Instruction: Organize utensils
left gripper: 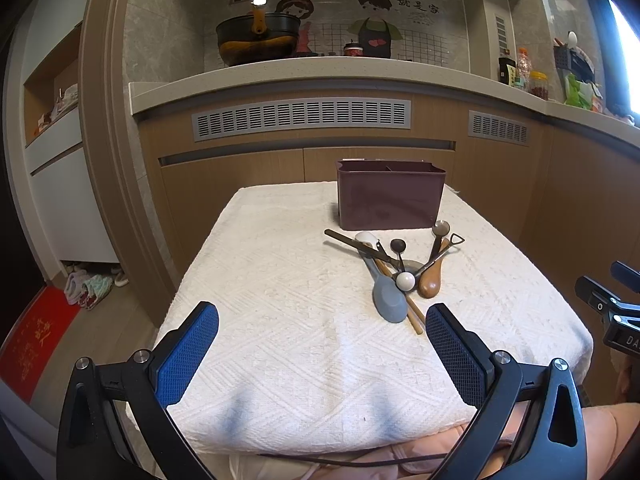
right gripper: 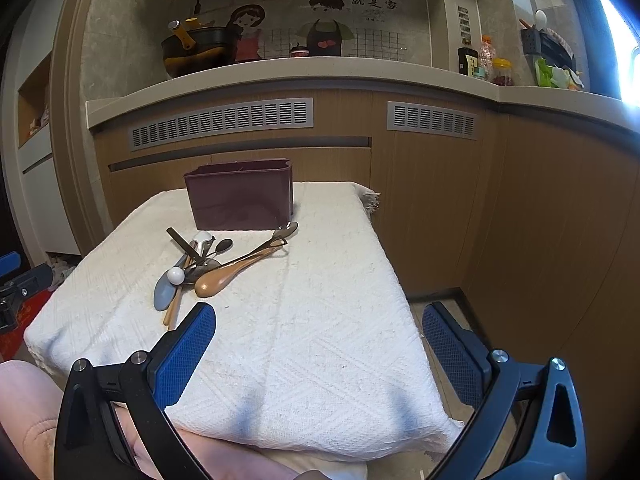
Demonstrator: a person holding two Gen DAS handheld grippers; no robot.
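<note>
A dark maroon utensil holder [left gripper: 390, 194] with inner dividers stands at the far end of a small table covered with a white cloth [left gripper: 280, 300]; it also shows in the right wrist view [right gripper: 240, 194]. In front of it lies a heap of utensils: a grey spoon [left gripper: 386, 294], a wooden spoon [left gripper: 432, 280], a white-knobbed piece [left gripper: 405, 281], small metal spoons and wooden chopsticks [left gripper: 414, 316]. The heap also shows in the right wrist view [right gripper: 208, 268]. My left gripper [left gripper: 322, 316] is open and empty above the near cloth. My right gripper [right gripper: 318, 316] is open and empty near the table's right side.
Wooden kitchen cabinets with grey vents [left gripper: 300, 118] stand behind the table. A black pot [left gripper: 258, 38] and bottles [right gripper: 484, 60] sit on the counter. Slippers [left gripper: 92, 284] and a red mat [left gripper: 36, 340] lie on the floor at left.
</note>
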